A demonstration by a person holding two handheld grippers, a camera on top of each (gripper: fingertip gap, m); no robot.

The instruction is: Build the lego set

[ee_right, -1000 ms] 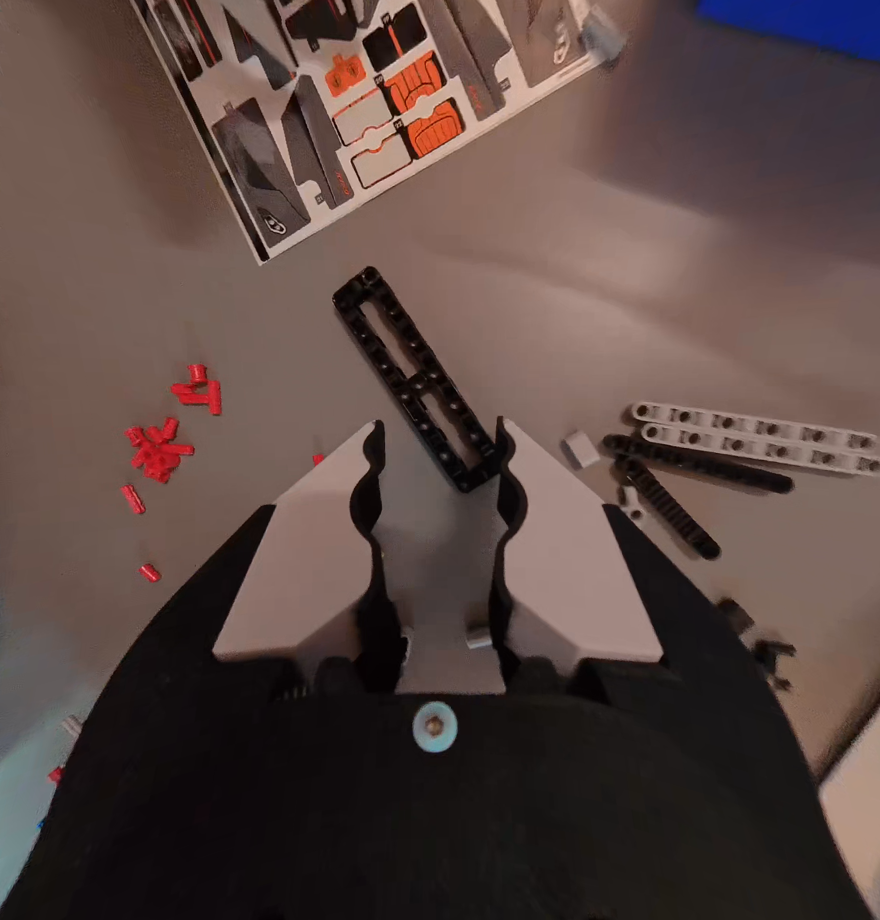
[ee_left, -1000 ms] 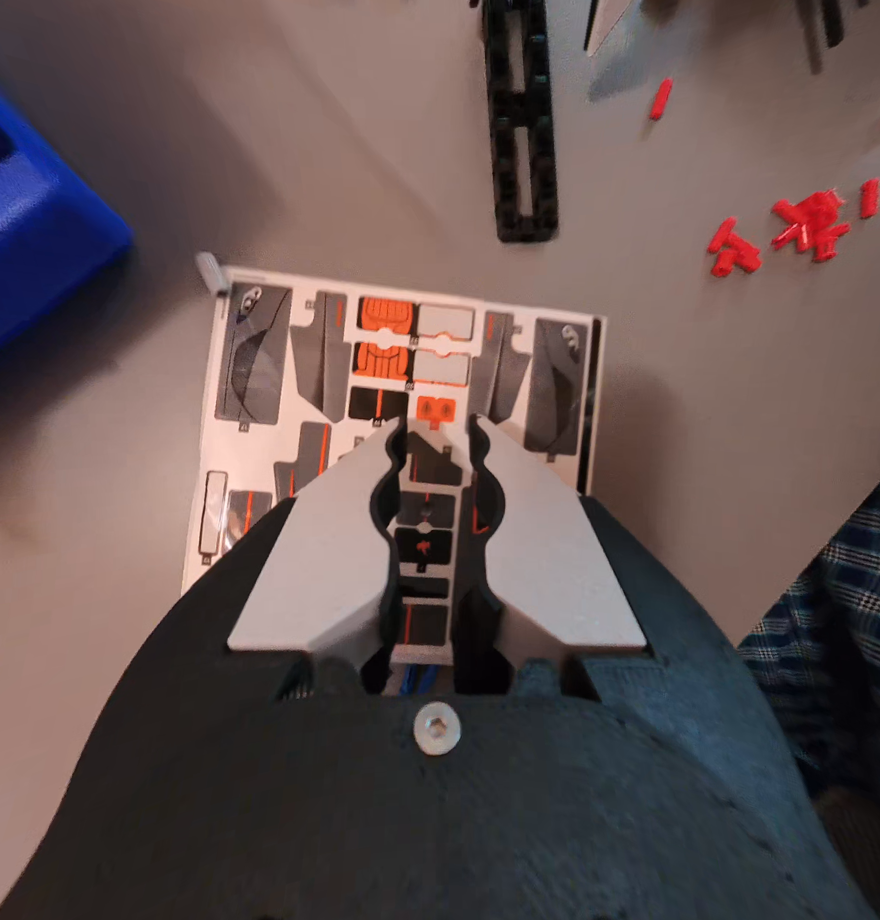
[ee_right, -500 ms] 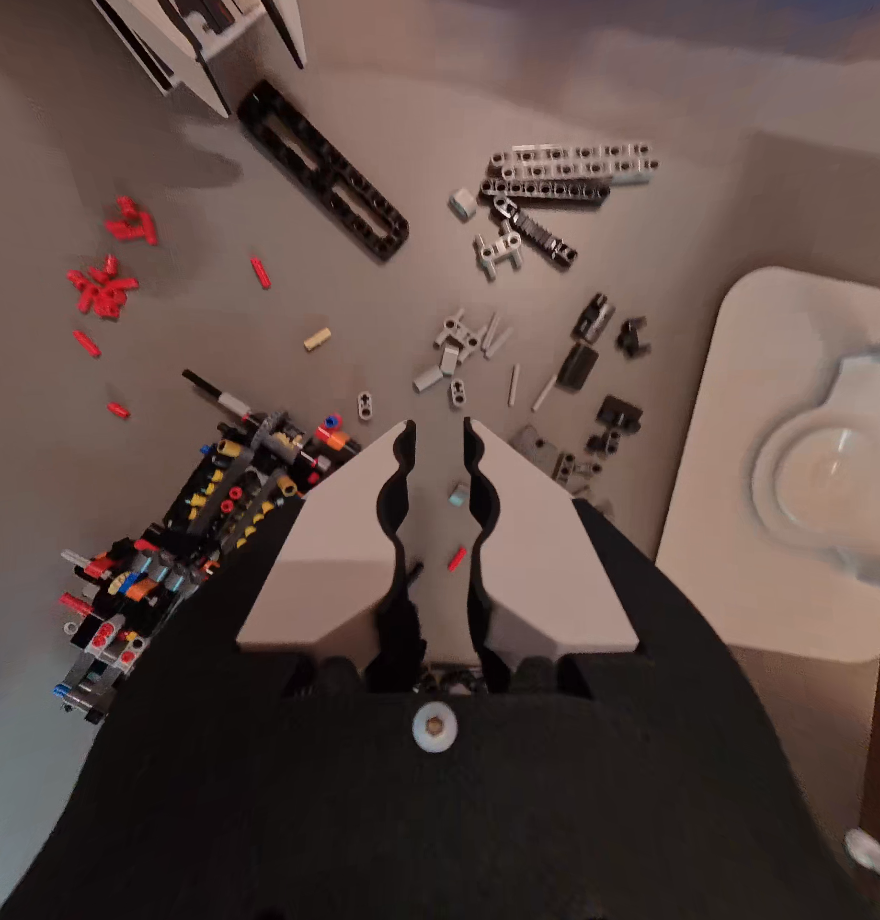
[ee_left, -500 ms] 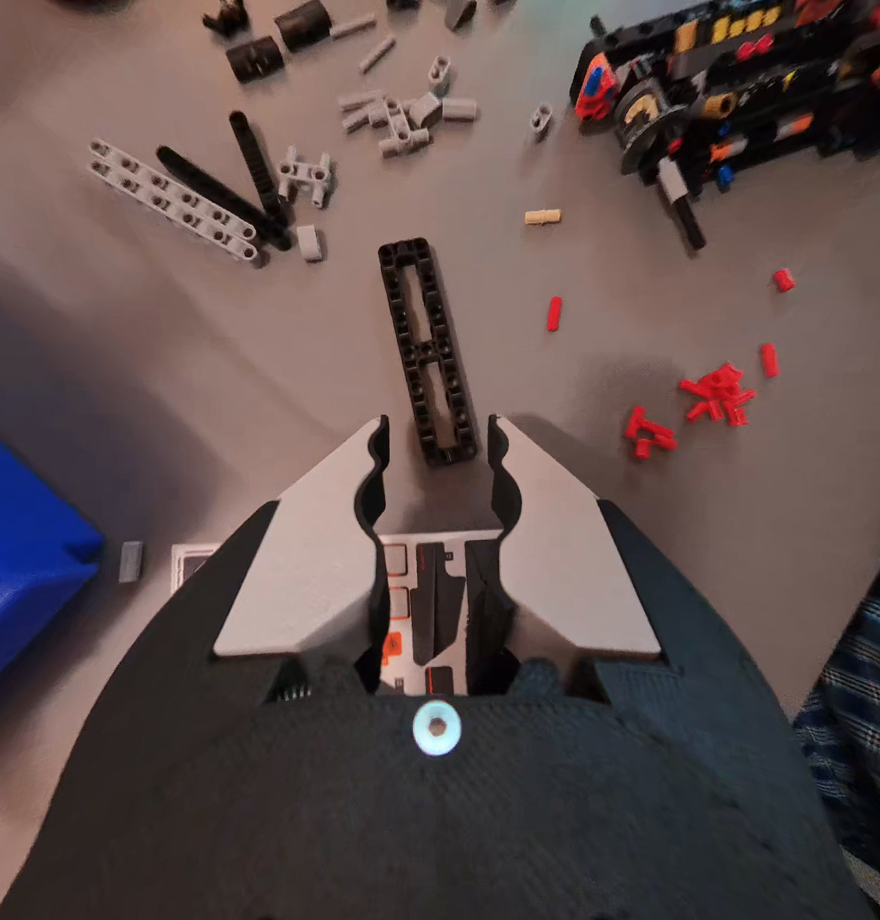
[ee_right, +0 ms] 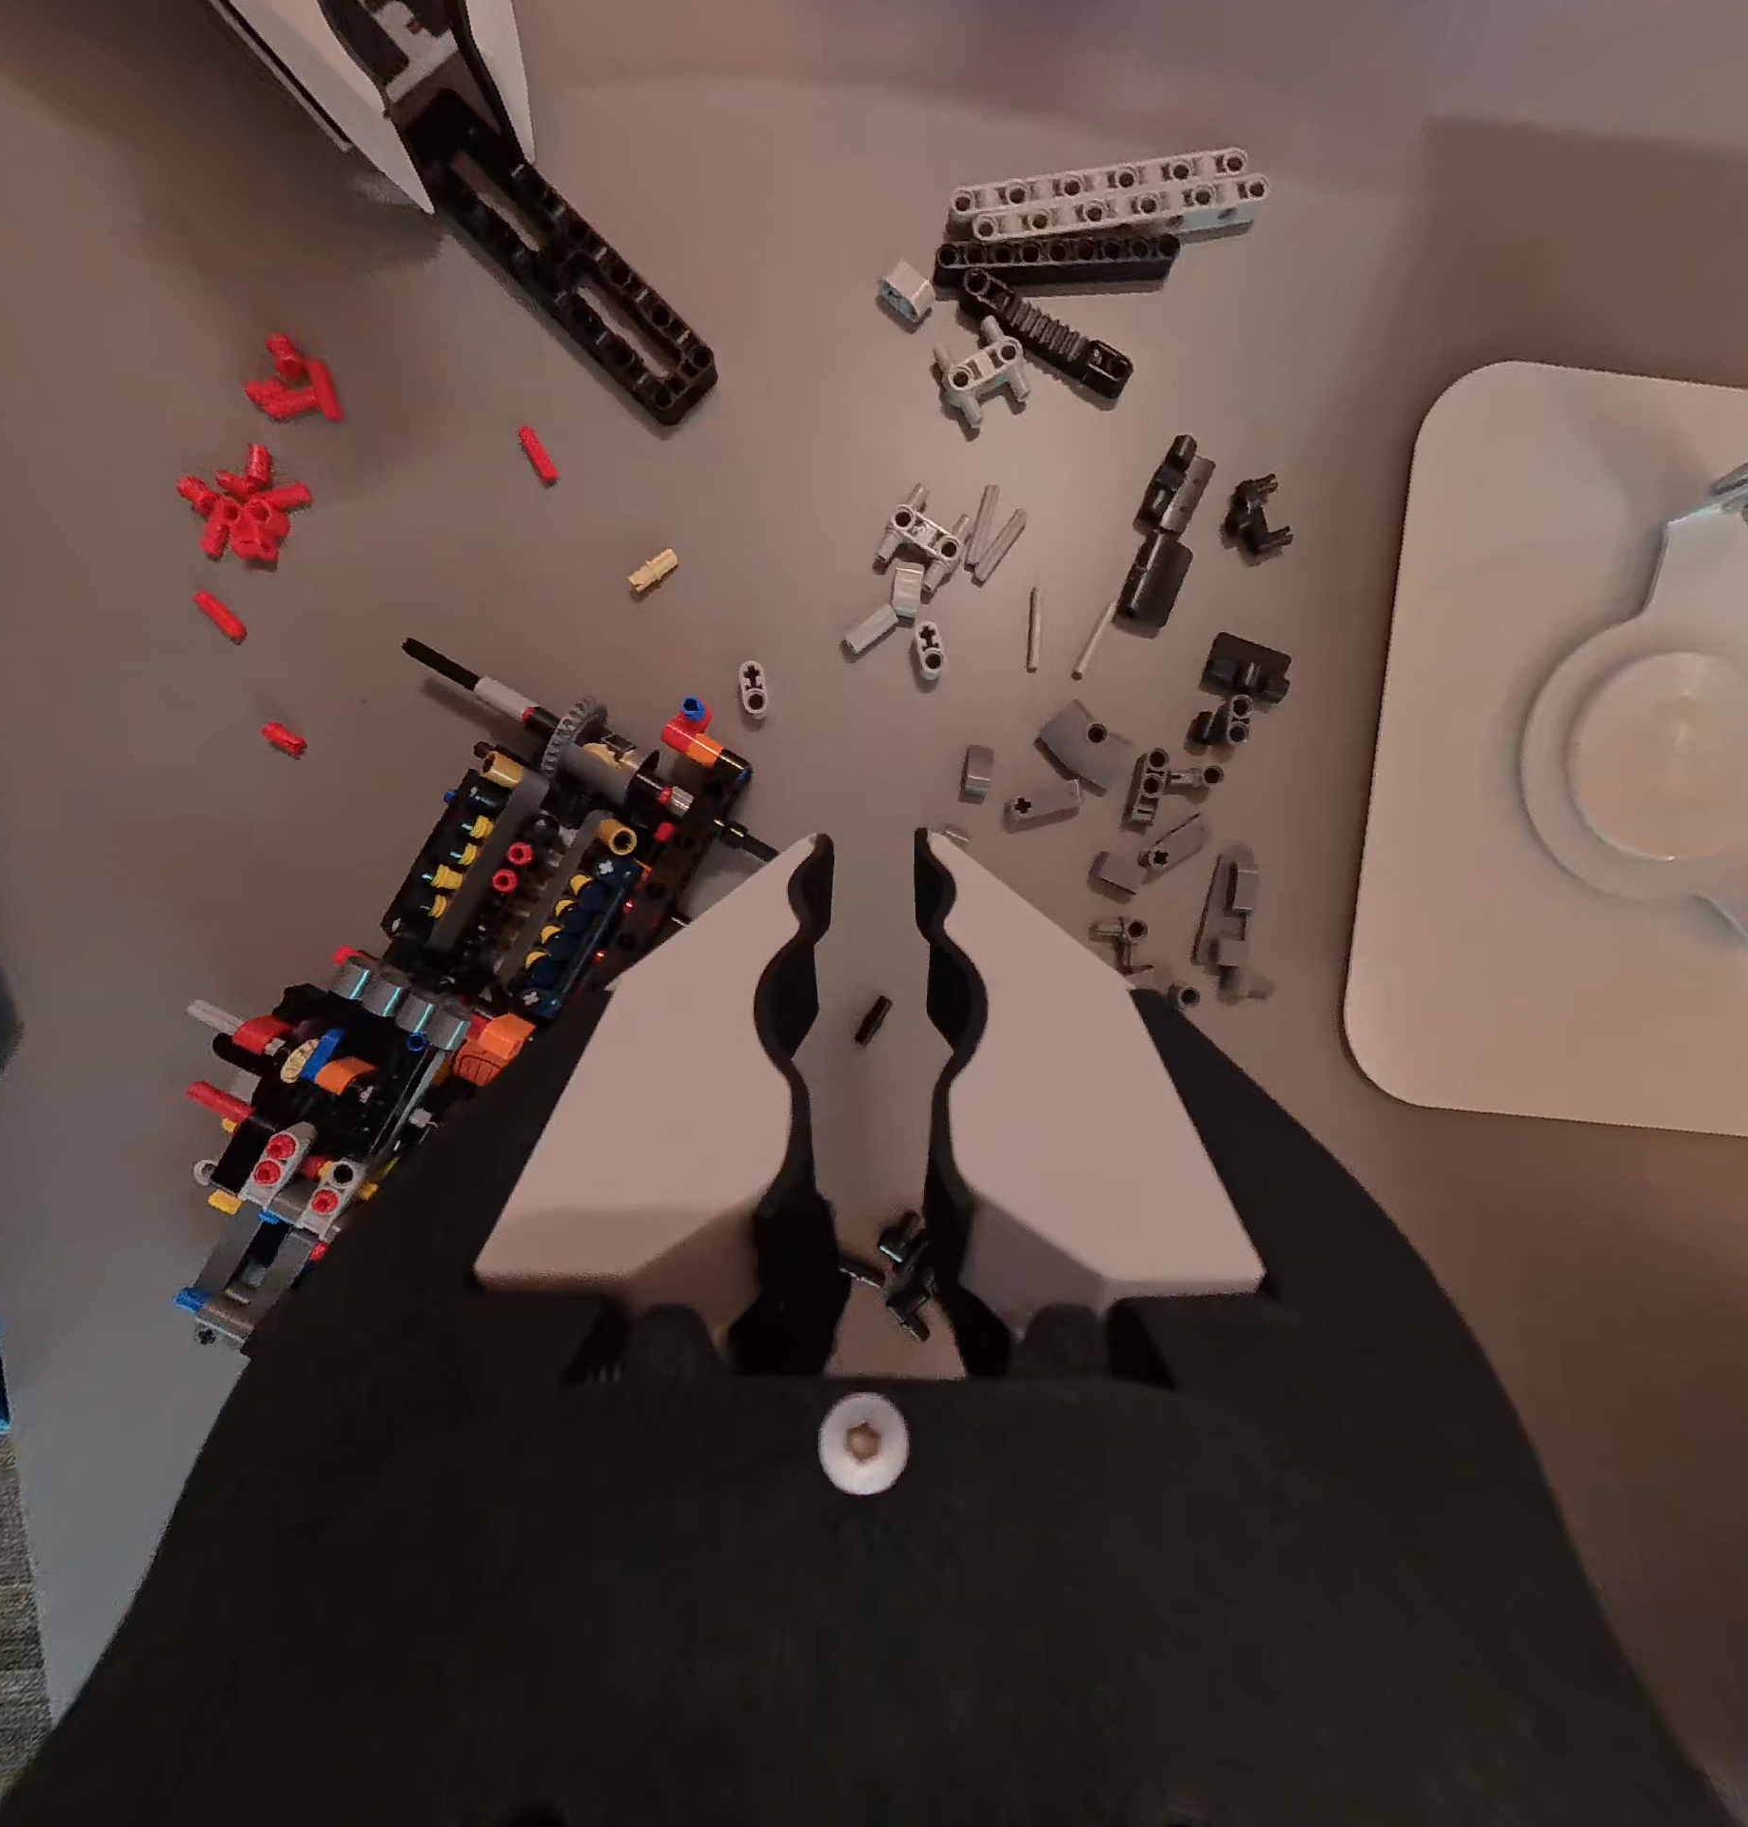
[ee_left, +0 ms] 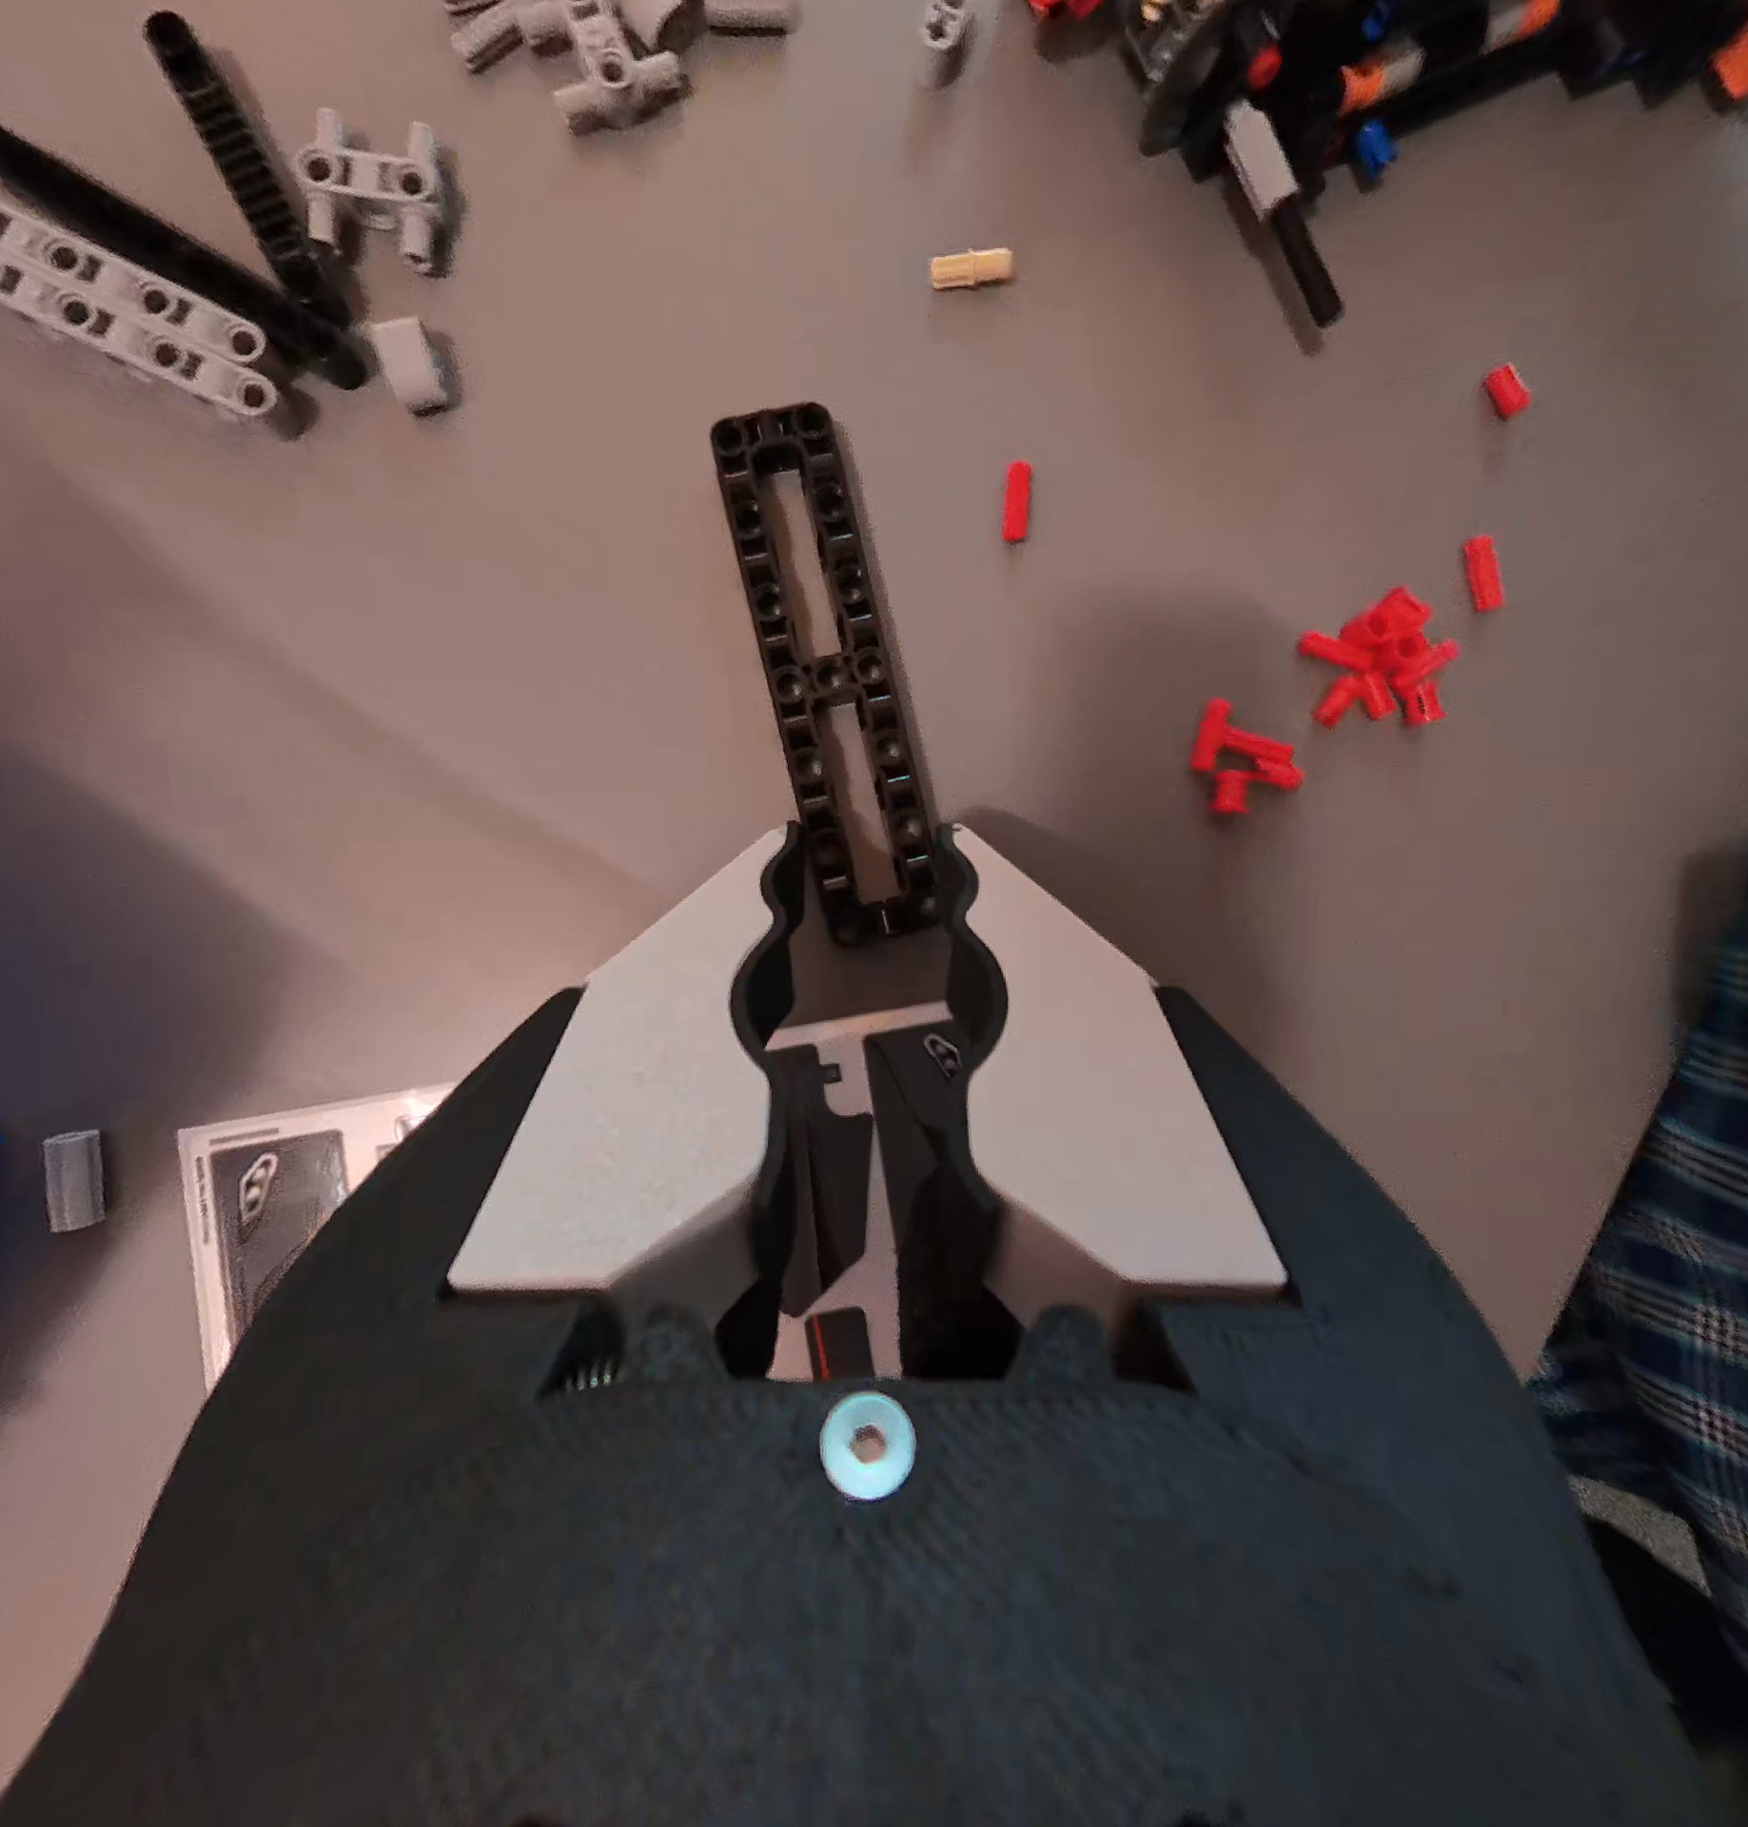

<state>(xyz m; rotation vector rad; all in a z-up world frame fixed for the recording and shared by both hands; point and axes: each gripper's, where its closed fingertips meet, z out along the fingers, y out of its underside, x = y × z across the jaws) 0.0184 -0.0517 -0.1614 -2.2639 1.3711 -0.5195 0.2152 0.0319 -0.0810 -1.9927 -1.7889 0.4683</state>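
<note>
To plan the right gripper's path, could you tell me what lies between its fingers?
In the right wrist view, only a small black pin lies on the bare table between the open right gripper's fingers.

Both wrist views look steeply down on the table, close. Shared: long black holed frame (ee_left: 830, 672) (ee_right: 593, 287) at 12 and 11 o'clock, red pin cluster (ee_left: 1379, 657) (ee_right: 247, 509).

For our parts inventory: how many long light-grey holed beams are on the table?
2. The farther grey beam and the nearer grey beam lie side by side, with a black beam alongside. Others may be hidden.
</note>
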